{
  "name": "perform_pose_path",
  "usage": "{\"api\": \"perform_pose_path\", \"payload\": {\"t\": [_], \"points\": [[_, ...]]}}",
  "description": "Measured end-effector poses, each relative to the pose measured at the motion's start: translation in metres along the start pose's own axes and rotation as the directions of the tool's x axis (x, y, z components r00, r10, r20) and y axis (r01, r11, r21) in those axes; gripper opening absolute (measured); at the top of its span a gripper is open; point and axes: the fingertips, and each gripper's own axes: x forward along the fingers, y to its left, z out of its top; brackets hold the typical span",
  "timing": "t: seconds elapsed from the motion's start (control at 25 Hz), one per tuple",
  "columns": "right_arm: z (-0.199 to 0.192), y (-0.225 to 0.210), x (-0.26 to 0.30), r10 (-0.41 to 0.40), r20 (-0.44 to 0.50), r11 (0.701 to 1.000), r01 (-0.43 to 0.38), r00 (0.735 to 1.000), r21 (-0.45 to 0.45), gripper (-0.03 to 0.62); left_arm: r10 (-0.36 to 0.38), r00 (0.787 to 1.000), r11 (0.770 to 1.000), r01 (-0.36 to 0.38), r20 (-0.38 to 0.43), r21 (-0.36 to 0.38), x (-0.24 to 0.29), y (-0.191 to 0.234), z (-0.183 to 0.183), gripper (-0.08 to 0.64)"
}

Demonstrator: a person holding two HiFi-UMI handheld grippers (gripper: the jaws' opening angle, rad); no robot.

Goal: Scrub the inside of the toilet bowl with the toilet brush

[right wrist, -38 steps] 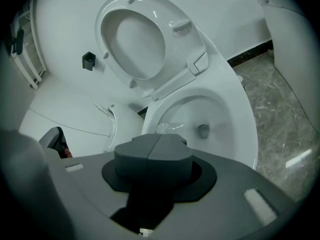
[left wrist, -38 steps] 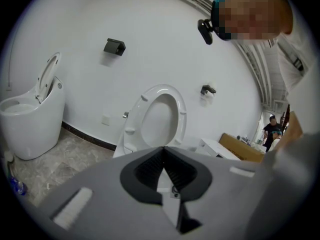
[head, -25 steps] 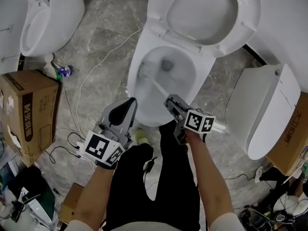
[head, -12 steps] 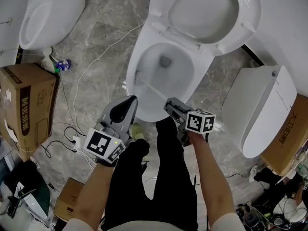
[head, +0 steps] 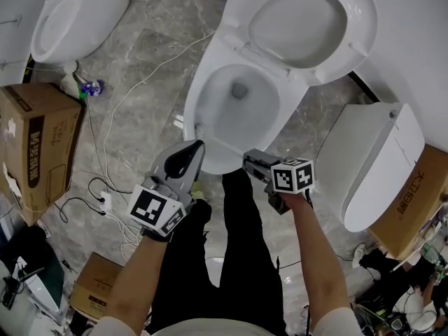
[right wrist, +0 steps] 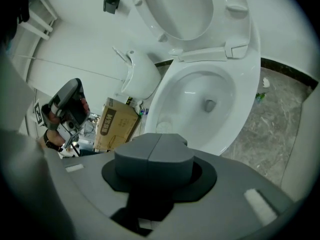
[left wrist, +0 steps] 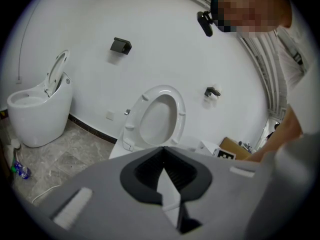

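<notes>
Marble floor surrounds the toilet bowl, where the right gripper, clamped on the toilet brush, seems mid-scrub at the near-left wall, the left gripper pinched shut on nothing; next, sweep farther round

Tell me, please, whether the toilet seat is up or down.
Up: the toilet seat stands tipped back, leaving the bowl uncovered.

Three toilets: open toilet in the middle, second toilet top left, closed toilet right. Three cardboard boxes: big box, small box, right box. Two tongs: left tongs, right tongs.
</notes>
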Motion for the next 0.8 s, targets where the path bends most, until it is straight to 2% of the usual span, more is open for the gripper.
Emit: {"api": "perform_pose_path", "payload": {"t": [0.32,0.8], "points": [[-0.006,0.0,-0.023,-0.041,-0.19,0.98,0.003,0.981,-0.199,0.166,0.02,1.0,1.0,-0.02,-0.017,-0.01,0.0,-0.004,-0.007,0.005],[0.005,-0.005,-0.043,-0.133,-0.333,0.919,-0.01,0.934,-0.395,0.166,0.011,0.996,0.999,-0.015,-0.089,-0.036,0.015,-0.02,-0.038,0.005]]}}
